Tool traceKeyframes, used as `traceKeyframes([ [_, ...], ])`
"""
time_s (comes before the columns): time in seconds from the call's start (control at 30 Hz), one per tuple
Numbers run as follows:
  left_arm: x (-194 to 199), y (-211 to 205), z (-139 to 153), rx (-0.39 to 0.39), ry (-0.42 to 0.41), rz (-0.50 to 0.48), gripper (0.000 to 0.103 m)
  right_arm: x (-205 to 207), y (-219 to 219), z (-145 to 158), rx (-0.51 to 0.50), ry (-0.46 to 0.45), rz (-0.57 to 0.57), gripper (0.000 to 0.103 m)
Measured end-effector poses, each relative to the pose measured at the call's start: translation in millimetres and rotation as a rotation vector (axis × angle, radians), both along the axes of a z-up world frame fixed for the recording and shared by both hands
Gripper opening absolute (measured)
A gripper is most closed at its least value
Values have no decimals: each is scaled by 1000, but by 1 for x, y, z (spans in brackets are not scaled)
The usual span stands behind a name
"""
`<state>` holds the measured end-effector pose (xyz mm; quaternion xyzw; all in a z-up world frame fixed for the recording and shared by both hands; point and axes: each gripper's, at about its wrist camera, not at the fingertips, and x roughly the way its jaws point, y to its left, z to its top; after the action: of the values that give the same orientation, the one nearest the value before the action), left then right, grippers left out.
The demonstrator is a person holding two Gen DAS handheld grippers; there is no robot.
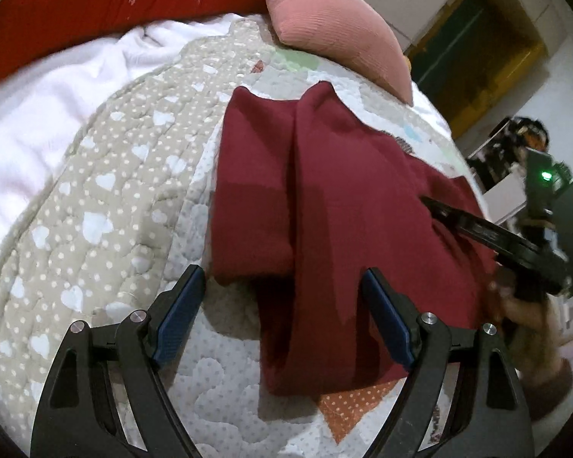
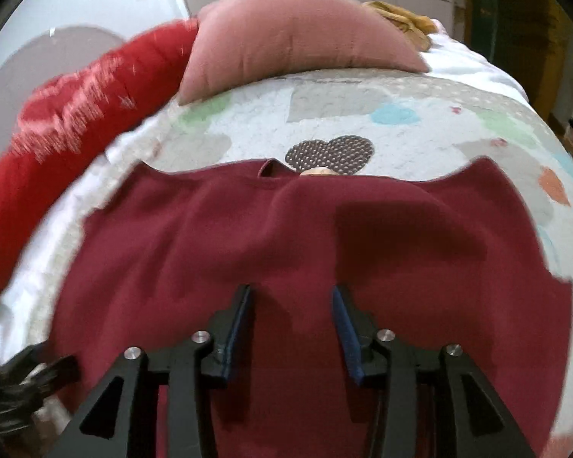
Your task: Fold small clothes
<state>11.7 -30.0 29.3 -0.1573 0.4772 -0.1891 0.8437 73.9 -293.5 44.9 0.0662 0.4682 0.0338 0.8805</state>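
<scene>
I am holding the left gripper (image 1: 282, 286) with its jaws spread wide, gripping nothing; its blue-padded fingers (image 1: 179, 313) are sitting either side of the near edge of the maroon garment (image 1: 324, 198), one over bare quilt and the other over the cloth. I am seeing the right gripper (image 2: 292, 305) with its jaws parted about halfway, and a raised ridge of the same garment (image 2: 248, 236) is running up between the fingers; whether the pads are actually pinching it I cannot tell. From the left wrist view, the right gripper (image 1: 477, 229) is reaching in from the right side, its dark finger lying on the garment's far edge.

The garment is lying partly folded on the patchwork quilt (image 1: 107, 206), one long fold running along its middle, a collar opening facing the pillows in the right wrist view. Beyond it a pink pillow (image 2: 298, 38) is resting on the quilt (image 2: 420, 114) beside a red patterned blanket (image 2: 76, 122), and a white sheet (image 1: 38, 107) is lying along the quilt's left edge
</scene>
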Motion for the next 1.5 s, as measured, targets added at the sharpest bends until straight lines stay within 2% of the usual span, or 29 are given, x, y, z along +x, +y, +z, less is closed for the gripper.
traceKeyframes([
  [0.1,-3,7,0,-59,-3,-18,85,11,9,11,-44,19,-13,43],
  [0.2,-3,11,-7,-125,-19,-14,90,7,21,25,5,-63,32,44],
  [0.23,-3,11,-8,-133,-31,-13,92,9,29,21,5,-51,65,46],
  [0.3,-6,7,-7,-135,-61,-25,97,23,41,-2,-15,77,101,47],
  [0.37,-9,3,-7,-118,-95,-39,99,28,44,3,-20,72,64,46],
  [0.47,-8,-2,-7,-110,-111,-53,102,29,56,30,99,53,60,47],
  [0.5,-7,0,-8,-122,-110,-51,102,30,65,39,131,36,75,53],
  [0.53,-6,3,-8,-147,-109,-49,102,31,76,43,146,33,94,67],
  [0.57,-6,6,-9,-174,-109,-47,102,35,94,44,166,51,132,73],
  [0.63,-6,13,-9,-225,-114,-44,102,42,121,39,211,119,206,77],
  [0.67,-7,17,-10,-244,-118,-42,102,51,139,31,222,189,246,77],
  [0.7,-8,20,-10,-262,-122,-40,102,58,150,28,206,222,262,77],
  [0.77,-9,23,-10,-283,-130,-34,102,70,170,22,113,240,276,77],
  [0.8,-10,23,-10,-283,-131,-32,102,78,182,17,50,265,293,77],
  [0.9,-12,22,-9,-263,-135,-32,102,88,202,2,-42,349,358,84],
  [1.0,-13,20,-8,-244,-129,-29,101,91,213,-4,-131,340,394,83],
  [1.1,-14,16,-6,-231,-132,-32,102,82,205,-2,-159,262,382,64],
  [1.13,-14,16,-6,-229,-131,-31,102,79,200,0,-142,244,383,54],
  [1.17,-14,15,-5,-225,-131,-30,102,75,190,4,-113,220,378,48],
  [1.23,-11,12,-5,-214,-131,-28,102,68,172,11,-16,201,363,25],
  [1.3,-12,7,-3,-193,-128,-29,102,61,152,18,87,182,331,20],
  [1.33,-12,5,-1,-189,-127,-30,100,56,144,22,129,162,323,19],
  [1.37,-13,4,1,-200,-124,-38,93,50,139,23,153,149,315,19],
  [1.4,-10,7,1,-211,-113,-53,66,47,135,25,175,138,304,18],
  [1.43,-9,4,1,-208,-84,-73,44,42,130,28,195,127,295,17],
  [1.5,-8,-4,5,-194,-48,-94,32,36,125,34,224,100,284,17],
])
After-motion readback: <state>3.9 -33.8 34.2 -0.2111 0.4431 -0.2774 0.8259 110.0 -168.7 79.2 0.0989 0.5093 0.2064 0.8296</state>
